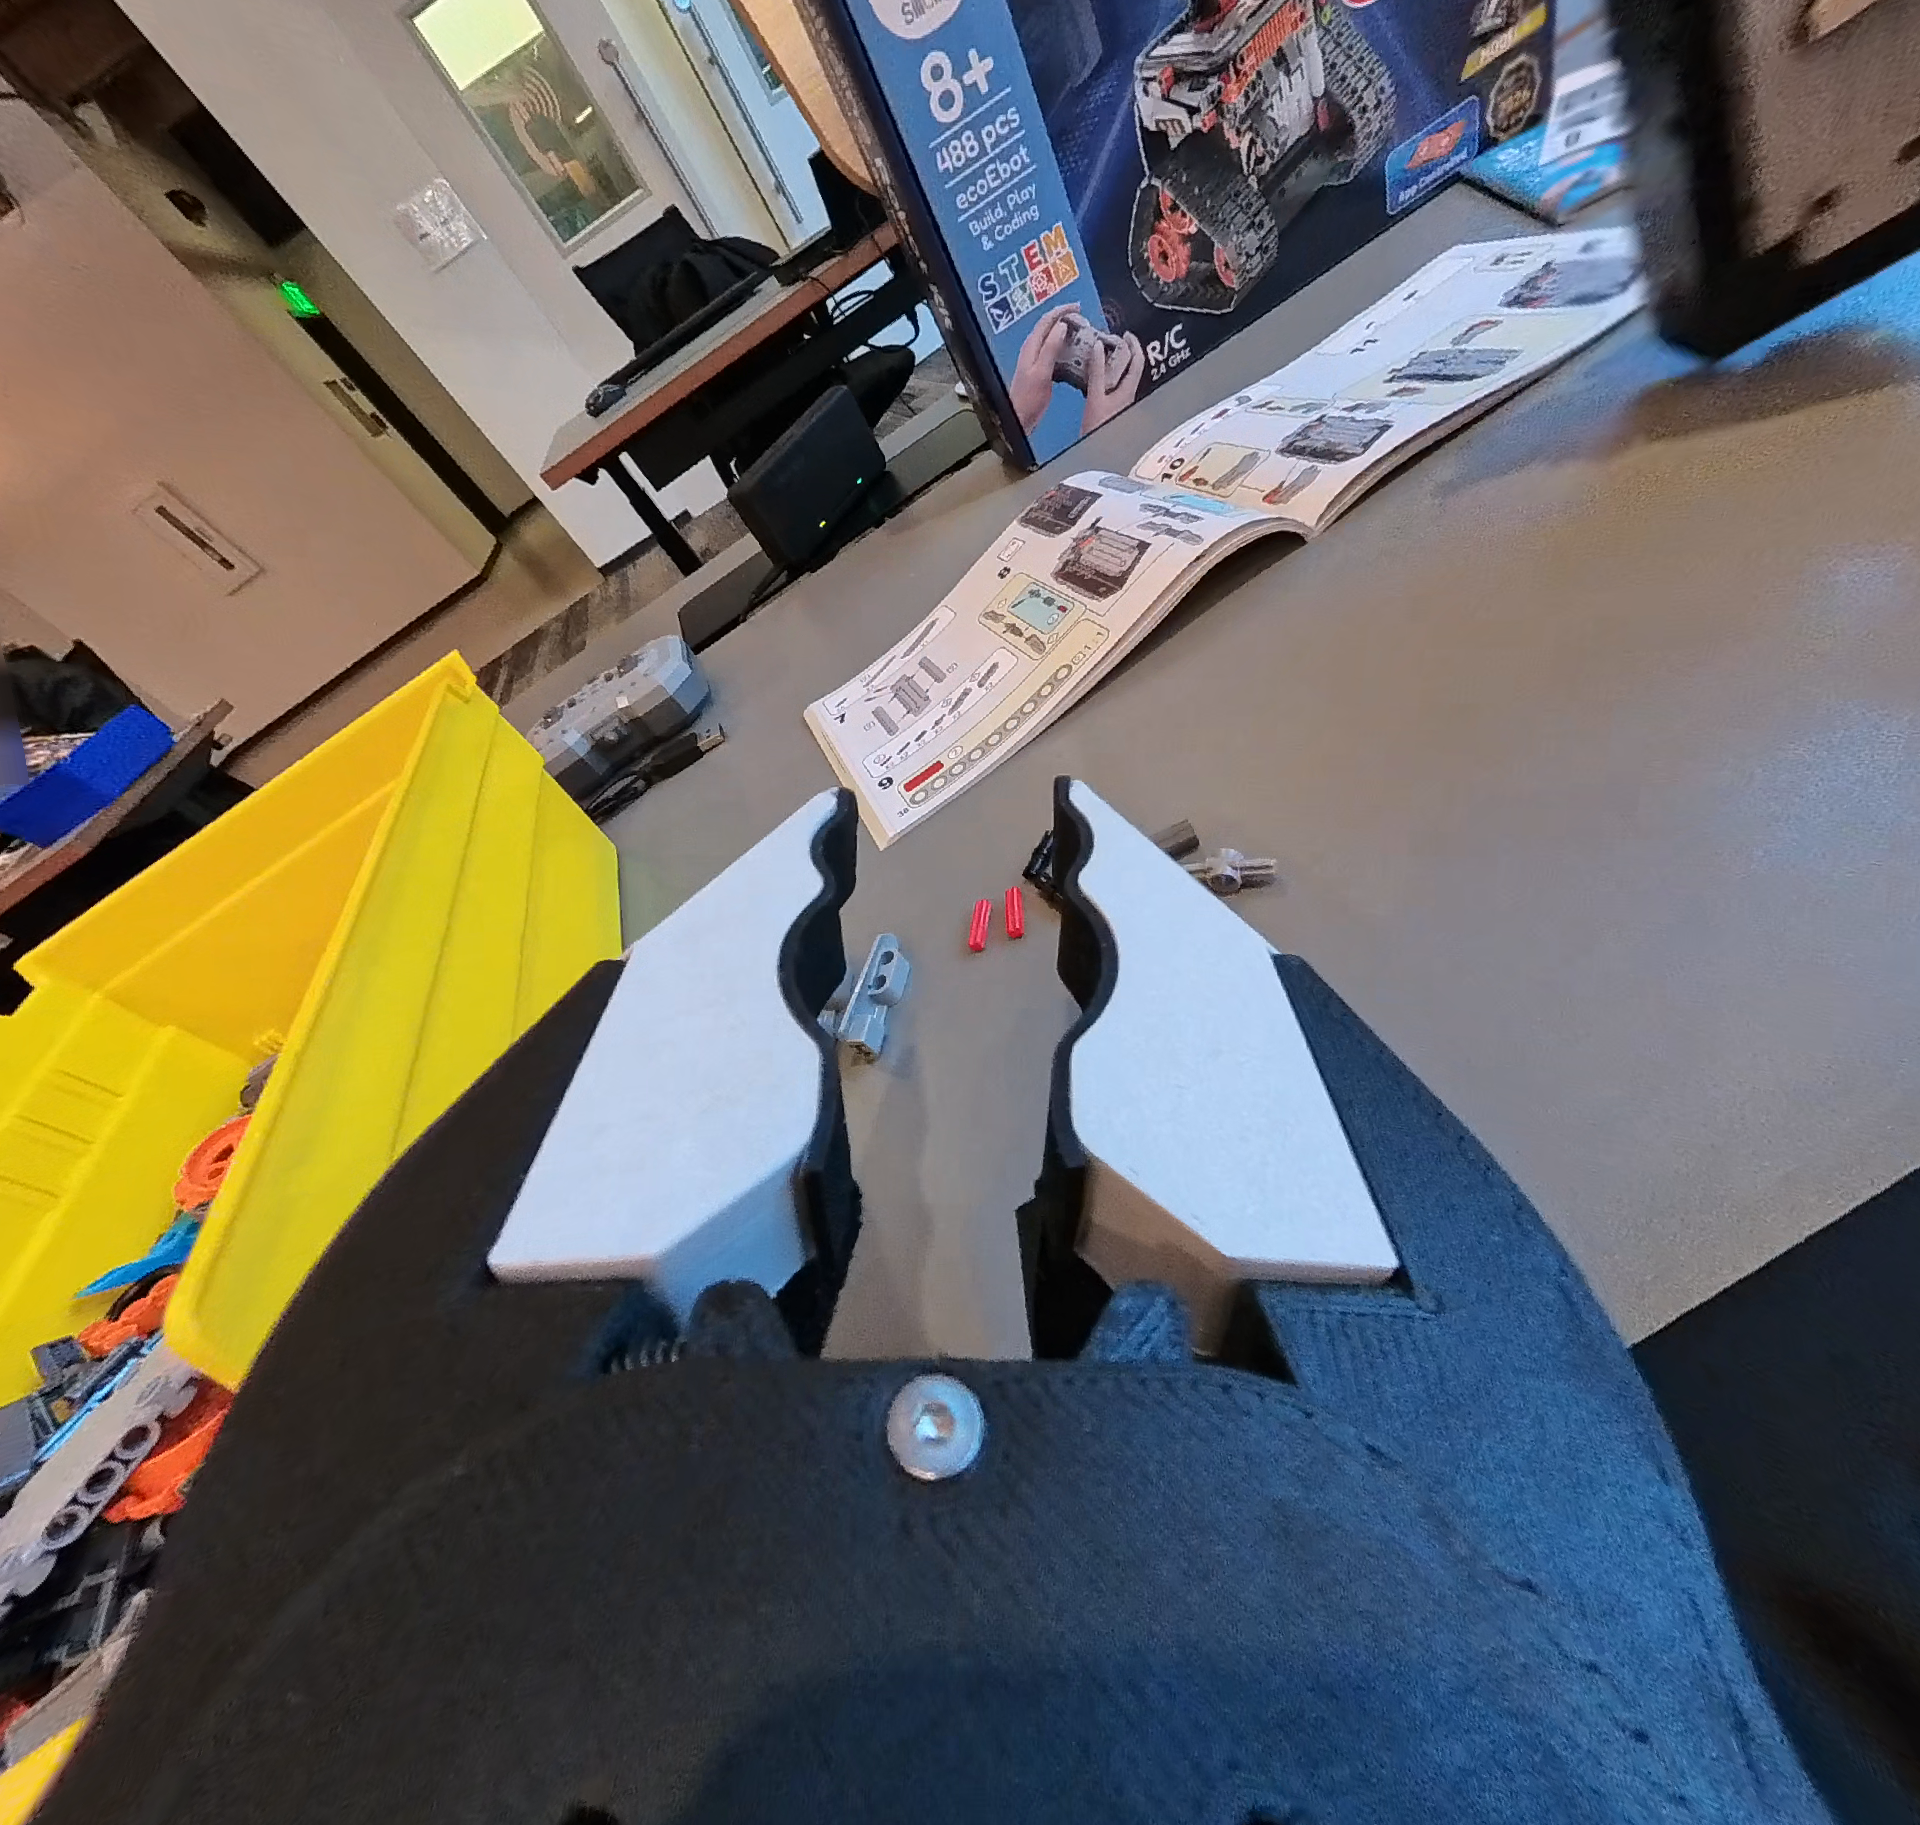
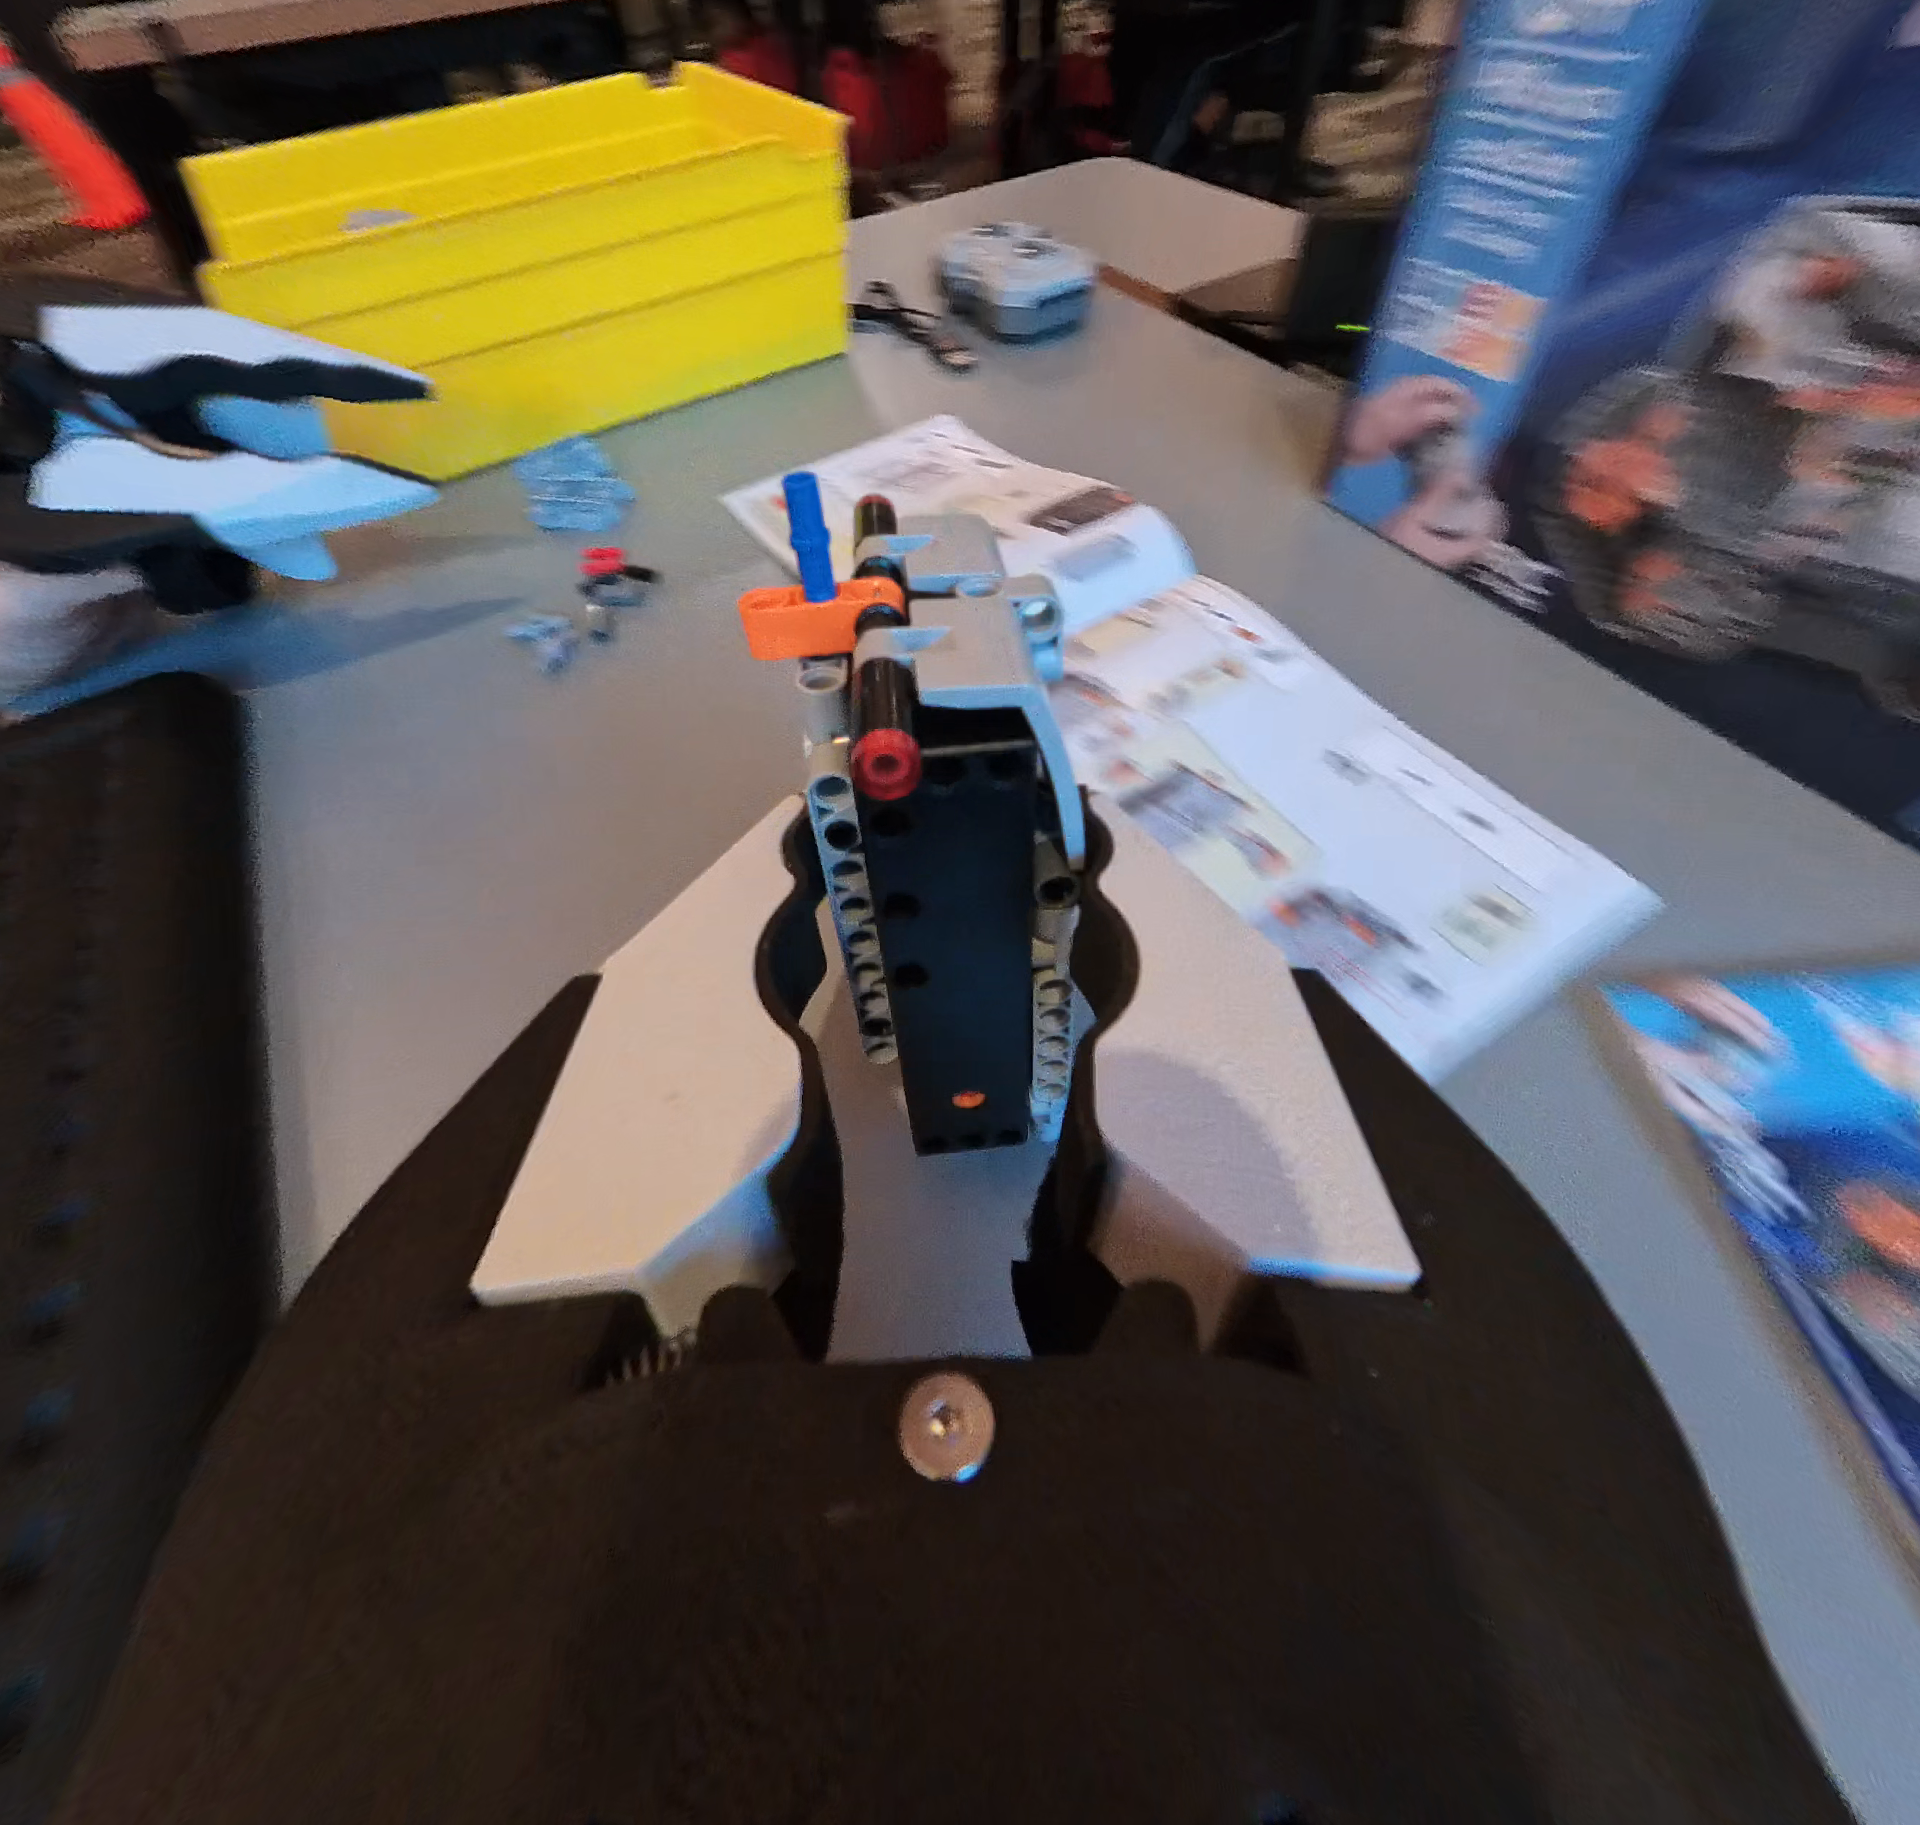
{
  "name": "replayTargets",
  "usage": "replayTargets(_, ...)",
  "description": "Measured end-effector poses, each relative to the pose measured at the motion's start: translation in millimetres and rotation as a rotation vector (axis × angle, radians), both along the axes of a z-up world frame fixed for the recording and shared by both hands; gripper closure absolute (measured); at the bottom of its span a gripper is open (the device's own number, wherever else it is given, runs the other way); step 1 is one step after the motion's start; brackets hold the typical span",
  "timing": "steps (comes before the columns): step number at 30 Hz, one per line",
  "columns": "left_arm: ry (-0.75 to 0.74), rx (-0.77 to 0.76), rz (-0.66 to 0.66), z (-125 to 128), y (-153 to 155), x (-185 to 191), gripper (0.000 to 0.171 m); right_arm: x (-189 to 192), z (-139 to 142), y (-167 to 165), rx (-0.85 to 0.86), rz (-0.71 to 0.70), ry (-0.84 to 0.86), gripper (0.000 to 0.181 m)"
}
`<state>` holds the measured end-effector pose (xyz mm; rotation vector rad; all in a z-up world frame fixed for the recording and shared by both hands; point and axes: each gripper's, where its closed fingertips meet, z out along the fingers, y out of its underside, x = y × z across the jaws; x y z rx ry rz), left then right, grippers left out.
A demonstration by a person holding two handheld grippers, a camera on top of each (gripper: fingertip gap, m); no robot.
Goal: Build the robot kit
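The right gripper (image 2: 945, 840) pinches a black and grey brick assembly (image 2: 940, 902) above the grey table (image 2: 468, 840). The left gripper (image 1: 954, 819) is spread and empty, low over a small grey piece (image 1: 868, 996) and two red pins (image 1: 995, 919), beside the yellow bin (image 1: 416, 902) and near the open booklet (image 1: 1195, 528).

Bright, even indoor light. The left wrist view is sharp, with wide-angle bending at its edges. The right wrist view is motion-blurred; only the held brick assembly (image 2: 935, 840) stays crisp. Soft shadows lie on the worktop (image 1: 1455, 840).
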<state>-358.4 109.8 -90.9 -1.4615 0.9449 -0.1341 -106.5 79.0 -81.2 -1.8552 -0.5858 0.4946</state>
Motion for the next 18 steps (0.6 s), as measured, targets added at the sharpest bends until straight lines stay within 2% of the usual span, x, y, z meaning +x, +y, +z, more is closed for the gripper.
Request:
replayTargets(4,-0.050,-0.011,-0.002,5,1,-3,0.136,96,-1,-15,0.025,-0.304,0.006,0.136)
replayTargets(7,-0.076,-0.019,-0.004,7,1,-5,0.135,146,-4,-16,0.029,-0.495,0.033,0.136)
replayTargets(10,-0.101,-0.024,-0.003,10,2,-7,0.133,164,-5,-15,0.036,-0.561,0.049,0.136)
replayTargets(18,-0.099,-0.013,0.010,10,1,-8,0.132,168,-11,-21,0.008,-0.539,0.050,0.136)
